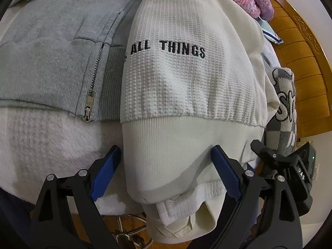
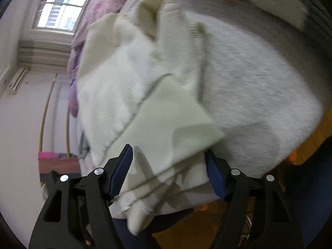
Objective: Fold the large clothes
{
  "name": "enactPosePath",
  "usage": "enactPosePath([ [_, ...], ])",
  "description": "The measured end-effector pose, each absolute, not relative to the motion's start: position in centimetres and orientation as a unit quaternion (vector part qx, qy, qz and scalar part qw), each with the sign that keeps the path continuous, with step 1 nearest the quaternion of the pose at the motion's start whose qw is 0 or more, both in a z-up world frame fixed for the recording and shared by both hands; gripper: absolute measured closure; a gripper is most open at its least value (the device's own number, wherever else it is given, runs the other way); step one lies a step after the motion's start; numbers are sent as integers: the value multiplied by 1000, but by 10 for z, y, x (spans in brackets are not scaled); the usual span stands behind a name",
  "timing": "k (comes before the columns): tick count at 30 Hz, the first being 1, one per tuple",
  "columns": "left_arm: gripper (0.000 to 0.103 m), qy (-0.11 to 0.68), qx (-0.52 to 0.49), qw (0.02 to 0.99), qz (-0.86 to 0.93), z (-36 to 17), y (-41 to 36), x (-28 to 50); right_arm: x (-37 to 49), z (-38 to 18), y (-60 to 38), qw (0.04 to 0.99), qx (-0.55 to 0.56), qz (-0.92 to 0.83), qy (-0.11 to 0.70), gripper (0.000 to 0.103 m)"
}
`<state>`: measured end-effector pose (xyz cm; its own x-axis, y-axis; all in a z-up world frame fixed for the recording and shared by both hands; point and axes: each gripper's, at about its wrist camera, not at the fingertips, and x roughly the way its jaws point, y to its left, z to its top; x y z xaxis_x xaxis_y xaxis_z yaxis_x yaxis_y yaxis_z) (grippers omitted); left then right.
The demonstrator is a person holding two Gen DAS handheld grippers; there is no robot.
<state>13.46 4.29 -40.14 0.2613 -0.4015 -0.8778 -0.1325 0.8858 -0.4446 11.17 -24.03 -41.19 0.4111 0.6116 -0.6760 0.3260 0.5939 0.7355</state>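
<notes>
Cream sweater [image 1: 186, 78] dead ahead at twelve o'clock, long axis running away.
Left gripper [image 1: 166, 172] spread, straddling the cuff unclamped; right gripper [image 2: 169, 172] spread likewise, equally near.

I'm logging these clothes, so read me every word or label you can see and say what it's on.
"ALL THINGS": black stitched letters on the white waffle-knit top; more text to its left is hidden.
"St...": only part of large letters on the grey checked cushion.
"UAS": on the right gripper, uncertain.
Right wrist view: no text.
</notes>
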Motion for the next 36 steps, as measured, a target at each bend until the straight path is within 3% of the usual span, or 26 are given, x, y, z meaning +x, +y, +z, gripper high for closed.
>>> enactPosePath([
  [6, 14, 604, -227, 759, -92, -402, 44, 135, 112, -428, -248, 692, 494, 87, 520, 39],
  [7, 14, 604, -230, 758, -93, -401, 45, 135, 113, -426, -247, 695, 490, 88, 519, 45],
  [9, 14, 606, -236, 753, -99, -400, 48, 136, 112, -423, -247, 688, 508, 101, 509, 66],
  [10, 14, 607, -239, 751, -100, -398, 51, 136, 111, -418, -249, 686, 522, 111, 495, 67],
  [20, 14, 577, -263, 768, -90, -364, 97, 174, 121, -443, -247, 673, 534, 120, 497, 62],
  [24, 14, 572, -256, 772, -104, -361, 100, 226, 124, -431, -248, 685, 524, 135, 488, 81],
  [33, 12, 603, -270, 740, -125, -388, 86, 309, 129, -427, -249, 687, 512, 145, 495, 84],
  [36, 24, 592, -258, 753, -128, -390, 80, 312, 135, -425, -248, 688, 508, 137, 499, 84],
])
